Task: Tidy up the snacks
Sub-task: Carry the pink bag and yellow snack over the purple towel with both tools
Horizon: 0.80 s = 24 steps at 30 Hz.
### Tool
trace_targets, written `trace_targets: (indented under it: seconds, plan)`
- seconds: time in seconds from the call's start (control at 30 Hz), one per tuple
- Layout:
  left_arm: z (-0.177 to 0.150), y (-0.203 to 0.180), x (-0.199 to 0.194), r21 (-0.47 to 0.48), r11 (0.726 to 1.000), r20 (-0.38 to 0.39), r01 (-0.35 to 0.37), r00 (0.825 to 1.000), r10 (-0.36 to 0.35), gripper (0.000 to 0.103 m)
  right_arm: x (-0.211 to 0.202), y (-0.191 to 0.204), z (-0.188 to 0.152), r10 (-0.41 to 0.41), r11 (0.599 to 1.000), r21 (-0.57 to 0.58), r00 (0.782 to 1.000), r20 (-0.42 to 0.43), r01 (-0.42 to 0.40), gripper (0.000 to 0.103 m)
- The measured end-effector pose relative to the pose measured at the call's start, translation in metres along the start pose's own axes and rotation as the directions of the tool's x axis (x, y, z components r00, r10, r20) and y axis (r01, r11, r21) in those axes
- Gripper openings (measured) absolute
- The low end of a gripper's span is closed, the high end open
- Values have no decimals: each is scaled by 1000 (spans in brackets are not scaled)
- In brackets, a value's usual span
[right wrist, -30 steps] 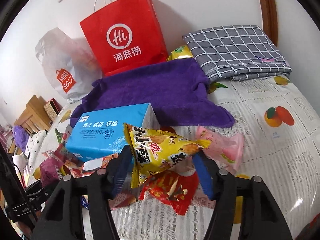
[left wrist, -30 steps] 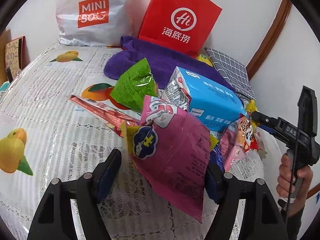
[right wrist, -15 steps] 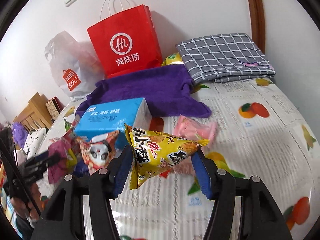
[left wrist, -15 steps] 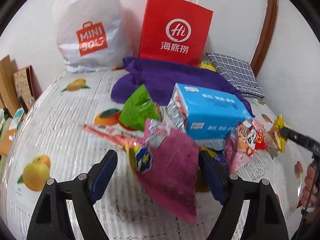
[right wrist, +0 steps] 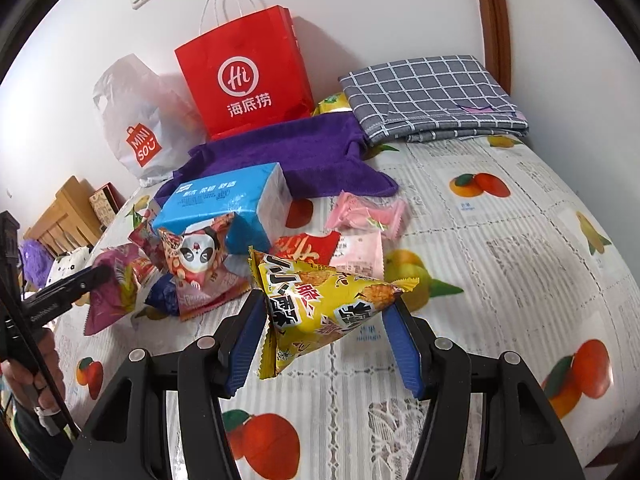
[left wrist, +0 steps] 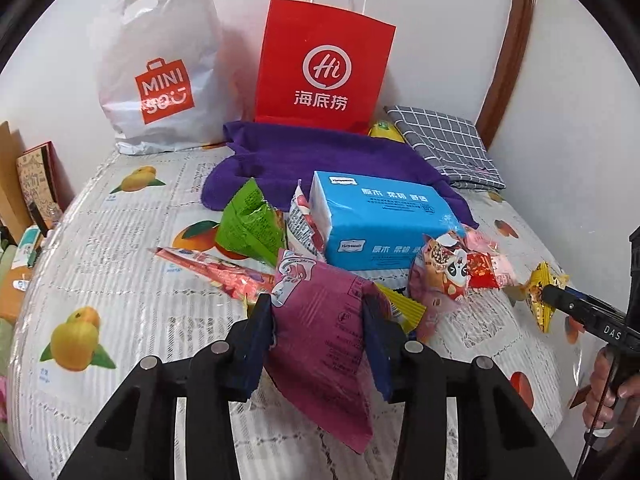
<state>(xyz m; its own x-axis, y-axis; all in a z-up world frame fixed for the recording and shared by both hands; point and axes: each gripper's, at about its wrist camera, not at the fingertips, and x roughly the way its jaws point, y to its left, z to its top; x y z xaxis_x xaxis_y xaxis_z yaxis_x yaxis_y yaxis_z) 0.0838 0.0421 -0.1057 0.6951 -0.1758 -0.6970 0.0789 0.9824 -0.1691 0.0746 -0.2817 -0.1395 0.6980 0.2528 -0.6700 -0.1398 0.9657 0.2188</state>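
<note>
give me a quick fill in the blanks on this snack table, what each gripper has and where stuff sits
1. The left gripper, its jaws closing, has a ____ snack packet between them.
2. The right gripper holds a ____ snack packet.
3. The red paper bag stands behind the ____ towel.
4. The blue tissue pack lies partly on the ____ towel.

Missing words: magenta; yellow; purple; purple

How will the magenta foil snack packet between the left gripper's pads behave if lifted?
The magenta foil snack packet is probably light and floppy: its lower end droops past the closing left gripper. The glossy film may slip.
</note>
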Motion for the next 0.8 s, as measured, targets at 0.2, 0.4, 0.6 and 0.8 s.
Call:
trace_targets:
  seconds: [0.2, 0.4, 0.6, 0.8]
  plan:
    - [-4, 1, -17, -19, 1000, 5, 11, 1000, -10, 41, -5, 1, -6, -2, 1000, 9, 1000, -7, 2, 59]
    - [-2, -6, -32, -24, 999, 16, 42, 999, -42, 41, -9, 11, -5, -8, 1000, -9, 1000, -10, 8, 59]
    - [13, -19, -41, -6, 998, 33, 56, 998, -56, 41, -18, 27, 7, 8, 999, -33, 1000, 14, -7, 59]
    - [38, -31, -40, -3, 996, 43, 93, 995, -93, 41, -23, 46, 34, 21, 998, -64, 999, 45, -19, 59]
